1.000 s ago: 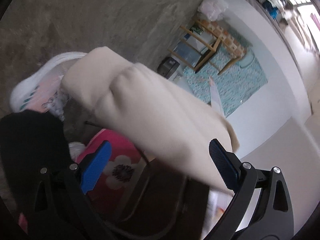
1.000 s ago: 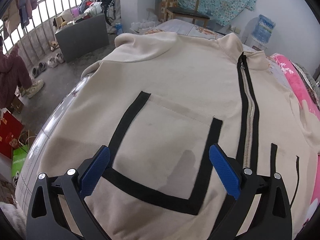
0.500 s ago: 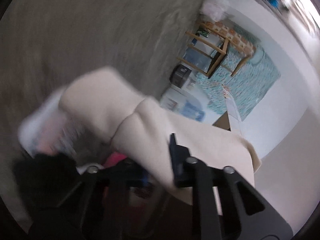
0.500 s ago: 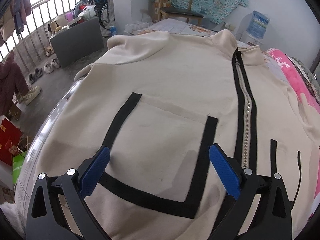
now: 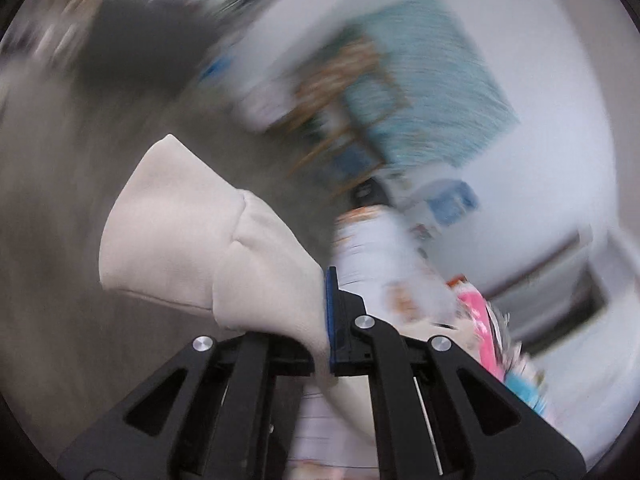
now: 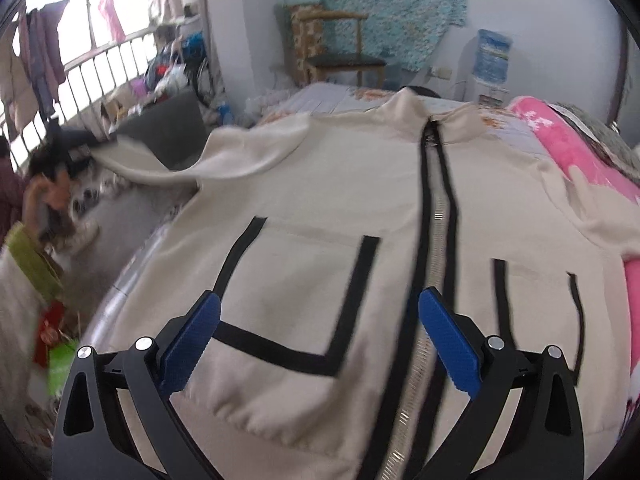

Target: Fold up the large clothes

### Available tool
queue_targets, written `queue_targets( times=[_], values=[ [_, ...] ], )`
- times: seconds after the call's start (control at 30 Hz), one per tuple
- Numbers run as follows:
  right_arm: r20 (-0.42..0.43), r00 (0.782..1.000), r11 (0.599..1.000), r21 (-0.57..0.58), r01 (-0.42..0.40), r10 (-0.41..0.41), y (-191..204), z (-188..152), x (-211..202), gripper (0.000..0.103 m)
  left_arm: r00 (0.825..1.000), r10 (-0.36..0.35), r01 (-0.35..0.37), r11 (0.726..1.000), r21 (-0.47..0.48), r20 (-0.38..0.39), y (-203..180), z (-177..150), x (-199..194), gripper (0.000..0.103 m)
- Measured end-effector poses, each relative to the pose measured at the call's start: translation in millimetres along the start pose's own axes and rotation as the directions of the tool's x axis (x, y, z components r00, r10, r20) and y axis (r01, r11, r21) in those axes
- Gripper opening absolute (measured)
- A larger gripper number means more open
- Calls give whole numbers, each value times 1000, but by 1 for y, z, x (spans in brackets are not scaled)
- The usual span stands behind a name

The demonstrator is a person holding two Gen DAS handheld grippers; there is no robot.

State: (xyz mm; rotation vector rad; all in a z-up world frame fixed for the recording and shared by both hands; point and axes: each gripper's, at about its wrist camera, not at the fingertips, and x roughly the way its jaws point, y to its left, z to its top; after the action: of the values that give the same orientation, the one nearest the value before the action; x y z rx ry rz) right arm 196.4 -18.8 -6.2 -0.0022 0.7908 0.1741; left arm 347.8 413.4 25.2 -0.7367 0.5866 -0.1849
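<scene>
Since a second ago the left gripper (image 5: 326,320) has gone from wide open around the sleeve cuff (image 5: 208,240) to clamped tight on it, and the sleeve is now lifted off to the side instead of hanging down by the bed edge. The right wrist view has pulled back and up a bit too, so more of the jacket shows.

The cream jacket (image 6: 340,200) lies flat, front side up, on the bed (image 6: 332,96), collar toward the far end, its black-edged zipper (image 6: 434,216) closed down the middle, with black-trimmed pockets either side. In the right wrist view its one sleeve (image 6: 168,164) stretches out past the bed's left edge. The right gripper (image 6: 320,340) hangs above the hem end, blue pads spread apart, gripping nothing.

A pink blanket (image 6: 572,148) sits beside the jacket on the right. Beyond the bed there's a wooden chair (image 6: 340,56) and a water dispenser (image 6: 490,68) against the wall. The left wrist view is pretty blurry.
</scene>
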Motion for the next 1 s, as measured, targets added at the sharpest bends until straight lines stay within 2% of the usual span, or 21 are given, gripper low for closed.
queue_targets(
  times=[0.07, 0.1, 0.17, 0.23, 0.3, 0.33, 0.4, 0.43, 0.47, 0.57, 0.6, 0.63, 0.7, 0.77, 0.8, 0.87, 0.9, 1.0],
  values=[
    [25, 1000, 999, 32, 4, -5, -12, -3, -15, 97, 997, -76, 73, 987, 146, 17, -80, 4, -17, 3],
    [41, 999, 999, 54, 6, -8, -21, -6, -25, 97, 991, -135, 129, 964, 230, 8, -129, -1, -23, 3],
    [70, 997, 996, 93, 10, -17, -37, -12, -43, 97, 975, -219, 218, 913, 346, -38, -202, -19, -27, 4],
    [93, 995, 992, 121, 18, -29, -51, -17, -58, 97, 948, -290, 319, 847, 424, -134, -270, -52, -19, 4],
    [116, 992, 988, 154, 34, -52, -68, -25, -78, 97, 920, -304, 388, 798, 462, -249, -319, -94, -2, 4],
    [125, 990, 985, 167, 43, -65, -75, -29, -86, 97, 913, -288, 399, 784, 476, -290, -333, -114, 7, 8],
    [139, 986, 979, 194, 64, -92, -92, -37, -102, 97, 899, -220, 400, 763, 507, -378, -351, -160, 30, 31],
    [141, 984, 976, 206, 75, -105, -102, -42, -110, 97, 888, -185, 401, 761, 510, -422, -353, -180, 40, 54],
    [140, 983, 973, 215, 83, -115, -111, -45, -117, 97, 877, -154, 399, 762, 510, -456, -351, -198, 48, 63],
    [128, 984, 968, 233, 91, -123, -133, -51, -128, 97, 847, -63, 379, 767, 517, -528, -332, -242, 56, 63],
    [121, 986, 967, 241, 84, -116, -142, -52, -132, 97, 845, -42, 365, 775, 516, -533, -316, -250, 55, 63],
    [119, 987, 966, 247, 79, -111, -149, -50, -134, 97, 847, -35, 354, 782, 513, -531, -307, -260, 54, 64],
    [126, 988, 963, 265, 55, -91, -165, -46, -141, 97, 862, -18, 316, 800, 510, -506, -292, -262, 42, 64],
    [132, 990, 958, 286, 13, -53, -179, -37, -143, 97, 887, 27, 249, 813, 526, -460, -274, -254, 42, 64],
    [135, 991, 952, 306, -31, -11, -189, -29, -142, 97, 908, 80, 180, 812, 555, -412, -262, -254, 40, 64],
    [132, 989, 928, 354, -114, 71, -205, -14, -131, 97, 925, 161, 82, 799, 596, -344, -249, -248, 36, 64],
    [117, 985, 900, 404, -166, 129, -217, -5, -118, 97, 928, 203, 35, 787, 615, -312, -241, -244, 34, 64],
    [43, 978, 843, 502, -196, 202, -238, 9, -79, 92, 915, 304, -68, 762, 644, -264, -217, -248, 35, 63]
  ],
)
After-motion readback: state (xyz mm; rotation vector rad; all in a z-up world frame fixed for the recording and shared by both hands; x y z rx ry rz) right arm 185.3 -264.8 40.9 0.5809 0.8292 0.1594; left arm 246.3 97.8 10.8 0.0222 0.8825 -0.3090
